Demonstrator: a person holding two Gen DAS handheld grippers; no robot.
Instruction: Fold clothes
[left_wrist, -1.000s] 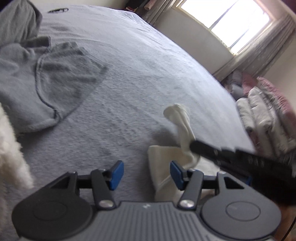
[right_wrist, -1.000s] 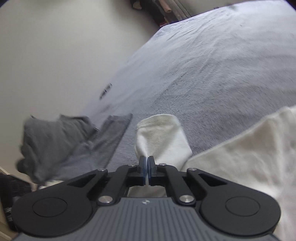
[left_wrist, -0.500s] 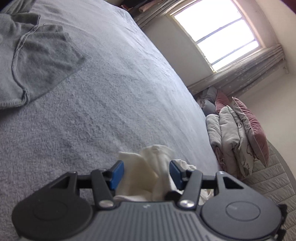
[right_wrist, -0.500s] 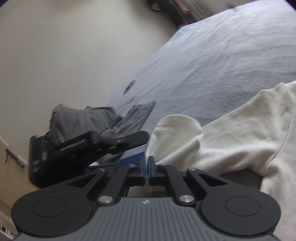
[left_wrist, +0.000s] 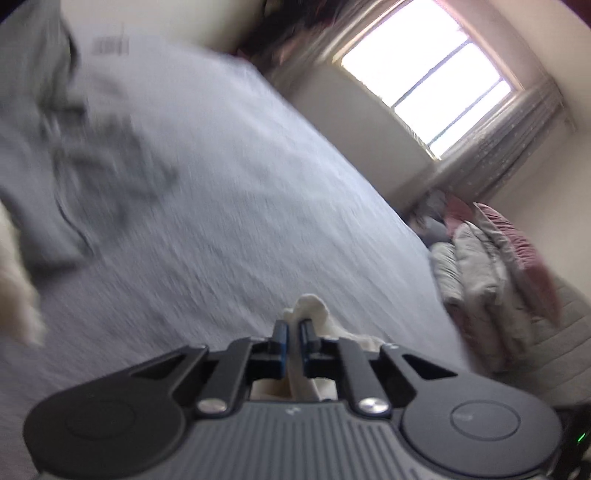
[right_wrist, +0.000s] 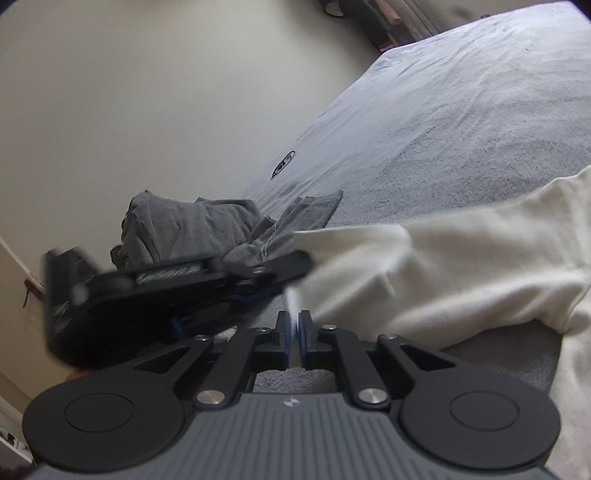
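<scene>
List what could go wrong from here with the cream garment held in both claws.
1. Both grips look thin: the left claw and right claw each pinch only a narrow bit of the cream garment, so a tug could pull it free.
2. The claws sit close together; the left one may bump the right.
3. The grey garment lies nearby on the bed and could get dragged along.

Black gripper (left_wrist: 292, 345), blue pads (left_wrist: 281, 347) (silver screws), ribbed grey body
</scene>
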